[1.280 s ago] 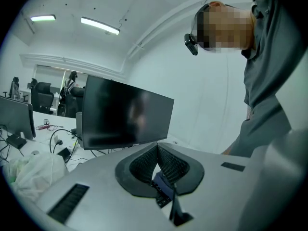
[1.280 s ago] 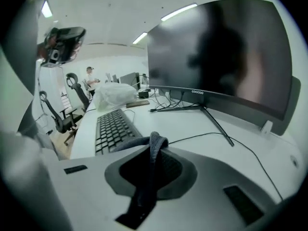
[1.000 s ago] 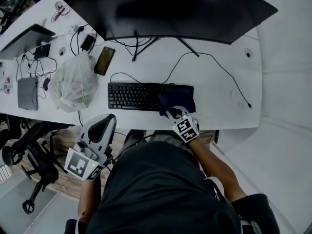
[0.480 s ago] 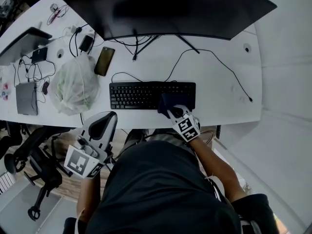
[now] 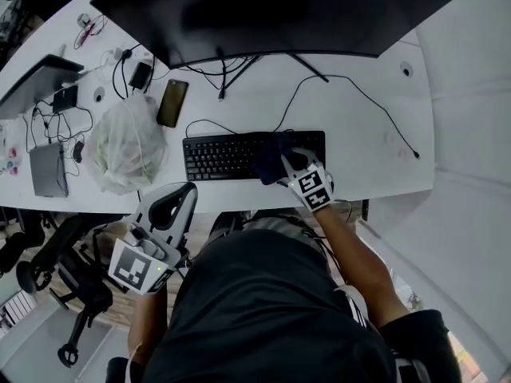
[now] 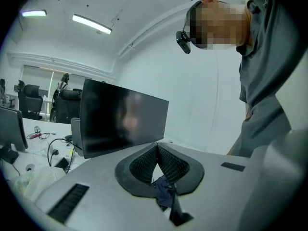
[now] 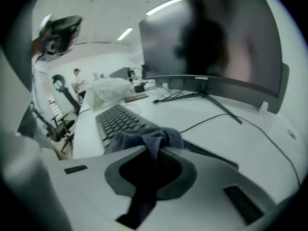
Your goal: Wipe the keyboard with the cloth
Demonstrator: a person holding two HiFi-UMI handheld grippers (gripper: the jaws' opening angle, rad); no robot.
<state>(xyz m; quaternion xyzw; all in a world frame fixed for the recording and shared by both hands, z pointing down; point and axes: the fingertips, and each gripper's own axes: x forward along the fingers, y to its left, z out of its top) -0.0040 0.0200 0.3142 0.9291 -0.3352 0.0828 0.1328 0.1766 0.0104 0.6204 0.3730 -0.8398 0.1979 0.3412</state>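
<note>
Now, from the head view: presses the dark cloth (image 5: 271, 156) onto the keyboard (image 5: 219, 156) at its right end, using the right gripper (image 5: 295, 164) brought in over the keyboard's near edge (forearm stretched forward, marker cube facing up). Holds the left gripper (image 5: 177, 195) back from the keyboard's near-left corner, off the desk (image 5: 359, 158) and tilted upward, presumably to leave the keys free for wiping.

Next, from the left gripper view: shows the left gripper (image 6: 156, 146) with its ribbed pads closed tip to tip and nothing clamped there, only a dark scrap (image 6: 163, 192) lodged lower at their root. Points up and away from the keyboard, out of sight here.

Lastly, from the right gripper view: shows the right gripper (image 7: 161, 146) pinched on a fold of the cloth (image 7: 149, 139), the rest bunched ahead over the keyboard's (image 7: 118, 119) nearest keys. Seems held low and nearly flat, so the bunch can drag across them.
</note>
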